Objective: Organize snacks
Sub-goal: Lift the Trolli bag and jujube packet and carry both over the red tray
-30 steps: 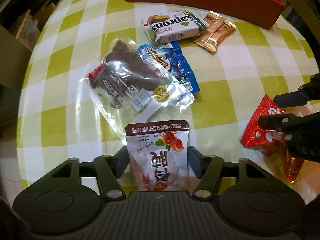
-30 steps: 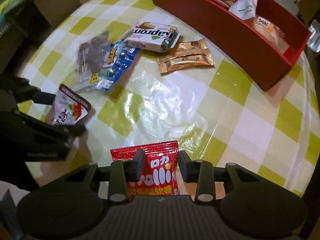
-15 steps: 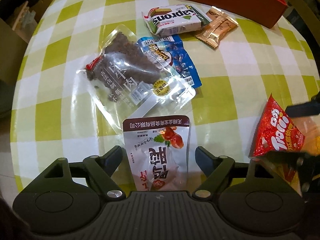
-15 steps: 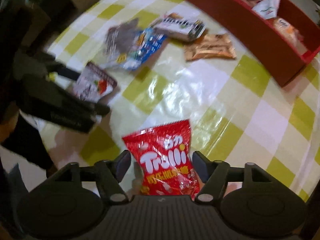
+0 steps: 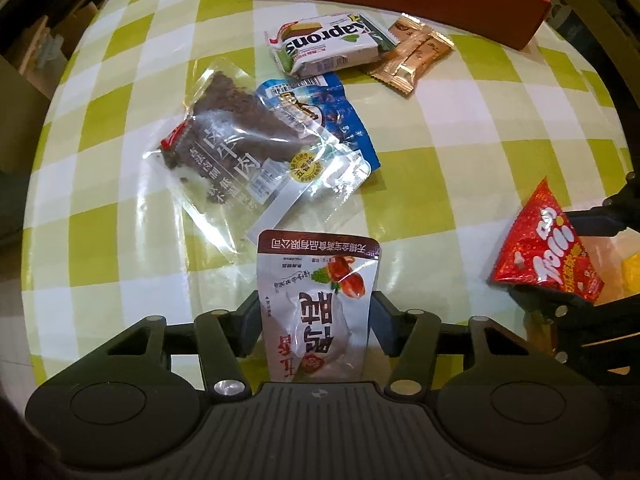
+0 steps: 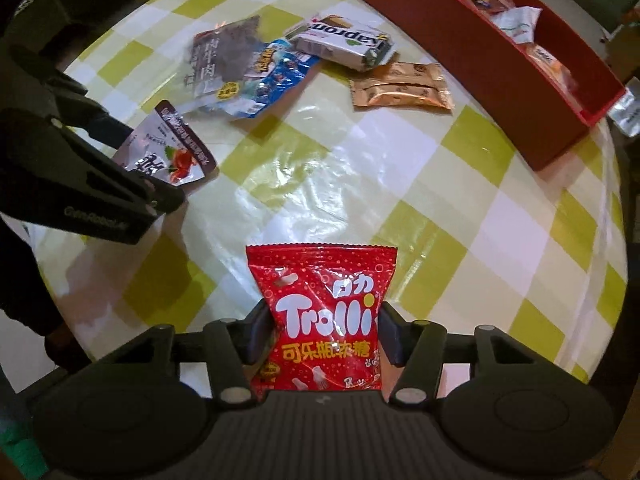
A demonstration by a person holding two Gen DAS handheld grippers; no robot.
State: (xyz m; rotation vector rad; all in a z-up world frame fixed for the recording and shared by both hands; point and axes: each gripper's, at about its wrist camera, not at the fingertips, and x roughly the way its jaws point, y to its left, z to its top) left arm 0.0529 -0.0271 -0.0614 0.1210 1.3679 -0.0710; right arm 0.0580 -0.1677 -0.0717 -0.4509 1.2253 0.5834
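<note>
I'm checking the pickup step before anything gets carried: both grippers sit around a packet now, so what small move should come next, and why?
Probably lift both straight up a little. The left gripper has just closed on the white date pouch, the right gripper on the red Trolli bag, pads against the sides. Both packets look low over the checked tablecloth, so they need clearance before heading to the red box.

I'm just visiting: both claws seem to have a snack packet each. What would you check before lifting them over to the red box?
1. Left gripper closed on the white date pouch: ok; jaws have just been closing, pads meet its sides.
2. Right gripper closed on the red Trolli bag: ok, likewise.
3. Grip firm enough to lift: cannot tell.
4. Red box has free space: cannot tell; several packets already inside.
5. Clear jerky bag free of the pouch: cannot tell; edges meet.
</note>
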